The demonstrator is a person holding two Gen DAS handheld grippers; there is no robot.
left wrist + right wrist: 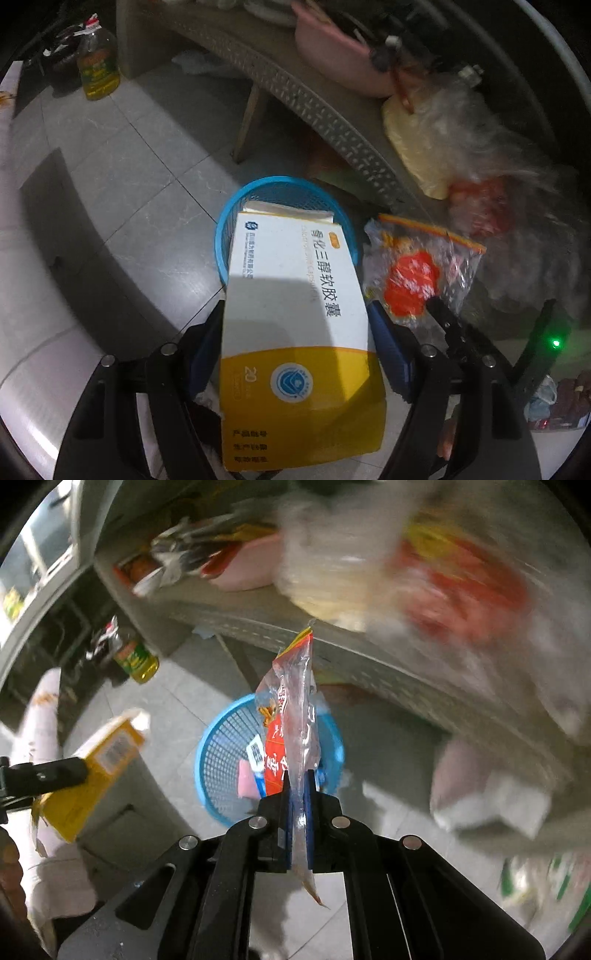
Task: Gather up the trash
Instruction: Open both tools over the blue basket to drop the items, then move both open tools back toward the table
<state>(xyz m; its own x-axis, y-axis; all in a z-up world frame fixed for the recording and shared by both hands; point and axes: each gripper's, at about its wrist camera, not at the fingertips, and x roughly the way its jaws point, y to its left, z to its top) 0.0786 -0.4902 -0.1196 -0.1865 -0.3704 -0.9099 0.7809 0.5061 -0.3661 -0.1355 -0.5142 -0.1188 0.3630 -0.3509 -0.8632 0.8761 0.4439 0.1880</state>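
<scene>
Grey floor tiles (122, 177) fill the frame under both cameras, and along the far side runs the beige woven-pattern table (332, 122), piled with blurred bags and a pink tub (332, 55). Down on the tiles by the table leg sits the blue mesh basket (221, 746), and through its lattice a pink scrap and a small blue-and-white packet show at the bottom. Further back, a yellow oil bottle (98, 66) stands on the floor beside the table's end.

Now the trash itself. The white-and-yellow medicine box (295, 325) is clamped between the blue pads of the left gripper (295, 321), jaws spread wide to its width, its far end hanging right over the basket's rim. From the right wrist view that same box shows at the left edge, tilted above the floor, just beside the basket and not in it.

Smaller still: the clear plastic wrapper with red print (291, 716) is pinched edge-on in the right gripper (299, 775), jaws nearly together on the thin film, and it stands directly over the basket's opening.
</scene>
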